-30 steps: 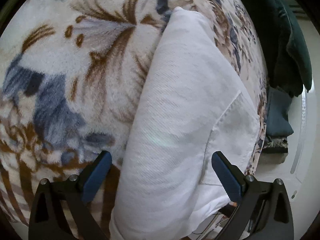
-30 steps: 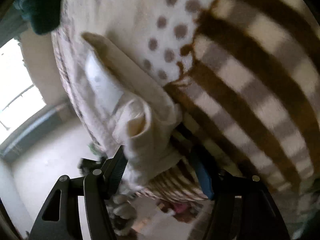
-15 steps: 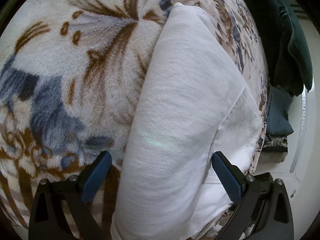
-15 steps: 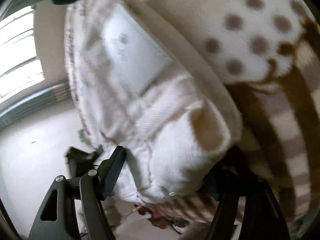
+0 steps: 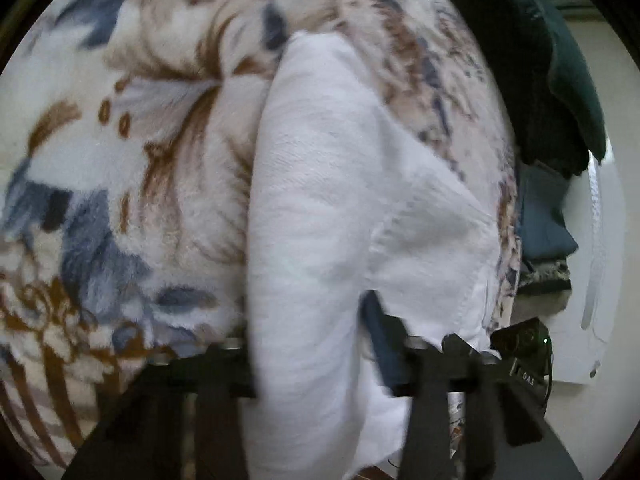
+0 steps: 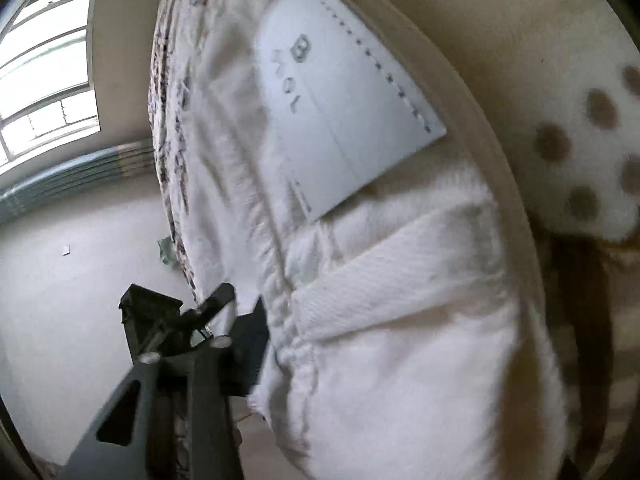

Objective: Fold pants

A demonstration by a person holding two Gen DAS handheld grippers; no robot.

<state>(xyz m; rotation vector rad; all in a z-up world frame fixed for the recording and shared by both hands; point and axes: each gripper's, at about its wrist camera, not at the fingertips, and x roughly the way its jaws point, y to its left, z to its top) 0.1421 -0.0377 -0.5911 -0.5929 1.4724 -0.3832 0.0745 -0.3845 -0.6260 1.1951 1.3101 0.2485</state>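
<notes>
Left wrist view shows one pair of white pants [image 5: 320,208] lying on one flowered blanket [image 5: 132,168], near its right edge; the left gripper [image 5: 308,344] clamps the cloth. Right wrist view: the right gripper [image 6: 360,360] grips the waistband [image 6: 400,280] beside one label [image 6: 344,112].

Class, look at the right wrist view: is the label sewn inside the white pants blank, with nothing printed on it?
No. The label carries dark printed marks near its top edge, a small symbol with characters beside it, on the white pants.

White label [image 6: 352,120] sewn inside pants [image 6: 400,320]: faint upside-down print, unreadable. Black device [image 5: 524,360]: letters "OAS".
</notes>
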